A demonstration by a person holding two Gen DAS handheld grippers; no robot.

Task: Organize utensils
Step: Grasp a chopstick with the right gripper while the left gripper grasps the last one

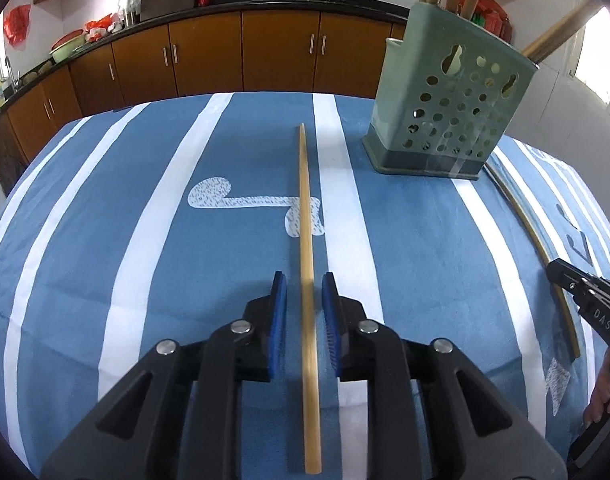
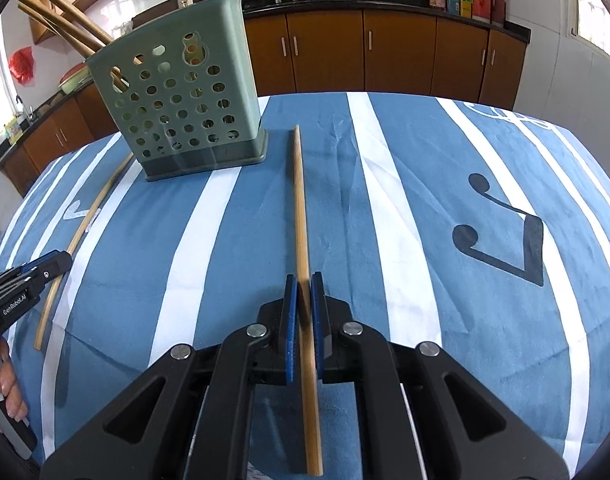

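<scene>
One bamboo chopstick [image 2: 301, 216] is pinched by the right gripper [image 2: 303, 284], another chopstick [image 1: 306, 220] is straddled untouched by the left gripper's [image 1: 303, 284] parted pads on the striped tablecloth [image 1: 105, 240], near the green chopstick holder [image 1: 445, 112].

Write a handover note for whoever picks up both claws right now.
Left claw: open, pads either side of a chopstick lying on the blue striped cloth, not pressing it.
Right claw: shut on the other chopstick, whose far tip points toward the far edge of the table.
Green perforated holder: upright on the cloth between the two chopsticks, already holding several chopsticks.
Done: several chopsticks are in the holder.
Left: these two chopsticks still need to go into the holder; the left one must first be gripped.
</scene>
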